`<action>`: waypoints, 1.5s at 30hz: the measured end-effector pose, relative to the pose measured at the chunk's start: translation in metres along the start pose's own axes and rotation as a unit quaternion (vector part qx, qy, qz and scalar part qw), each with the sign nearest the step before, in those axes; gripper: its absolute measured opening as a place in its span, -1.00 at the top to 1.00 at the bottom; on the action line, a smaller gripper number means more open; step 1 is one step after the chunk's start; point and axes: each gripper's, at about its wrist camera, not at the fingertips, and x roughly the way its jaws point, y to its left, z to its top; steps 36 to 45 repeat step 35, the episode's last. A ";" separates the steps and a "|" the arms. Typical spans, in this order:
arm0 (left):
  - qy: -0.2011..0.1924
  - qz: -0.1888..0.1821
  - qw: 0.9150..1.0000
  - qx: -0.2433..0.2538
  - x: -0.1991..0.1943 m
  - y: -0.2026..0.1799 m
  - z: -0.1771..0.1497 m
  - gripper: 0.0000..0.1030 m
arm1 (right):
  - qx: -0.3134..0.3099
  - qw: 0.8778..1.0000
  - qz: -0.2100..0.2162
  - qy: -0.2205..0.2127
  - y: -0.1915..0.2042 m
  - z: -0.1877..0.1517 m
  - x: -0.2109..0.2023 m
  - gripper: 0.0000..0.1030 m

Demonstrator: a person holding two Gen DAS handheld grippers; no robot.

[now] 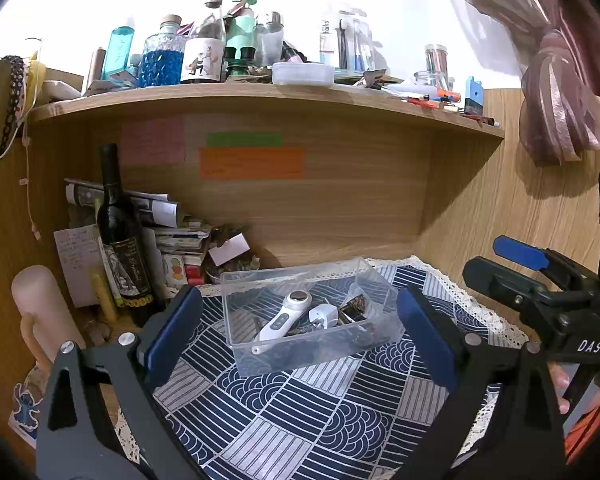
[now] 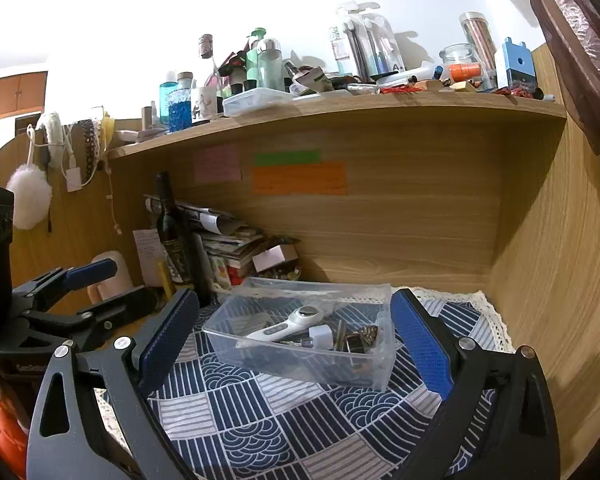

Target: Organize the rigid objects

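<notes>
A clear plastic box (image 1: 260, 360) (image 2: 300, 372) sits on a blue patterned cloth (image 1: 300, 412) (image 2: 260, 420). Inside lie a white handheld device (image 1: 286, 316) (image 2: 284, 326), a white plug adapter (image 1: 323, 315) (image 2: 322, 336) and dark small items (image 1: 354, 308) (image 2: 362, 338). My left gripper (image 1: 300, 336) is open and empty, fingers either side of the box, short of it. My right gripper (image 2: 296, 340) is open and empty, likewise framing the box. The right gripper shows in the left wrist view (image 1: 512, 272); the left one shows in the right wrist view (image 2: 88, 284).
A dark wine bottle (image 1: 120, 240) (image 2: 176, 236), stacked papers (image 1: 172, 232) and a pale candle (image 1: 40, 308) crowd the back left. A wooden shelf (image 1: 260, 96) (image 2: 340, 108) above carries several bottles and jars. A wooden side wall (image 2: 560, 280) bounds the right.
</notes>
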 end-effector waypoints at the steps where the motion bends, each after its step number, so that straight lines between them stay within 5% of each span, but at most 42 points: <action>1: -0.001 0.000 1.000 -0.001 0.000 0.000 0.000 -0.92 | 0.000 1.000 -0.001 0.000 0.000 0.000 0.000 -0.87; 45: -0.011 -0.006 1.000 -0.004 -0.007 -0.007 0.000 -0.92 | 0.009 1.000 0.004 0.001 0.001 0.001 0.002 -0.88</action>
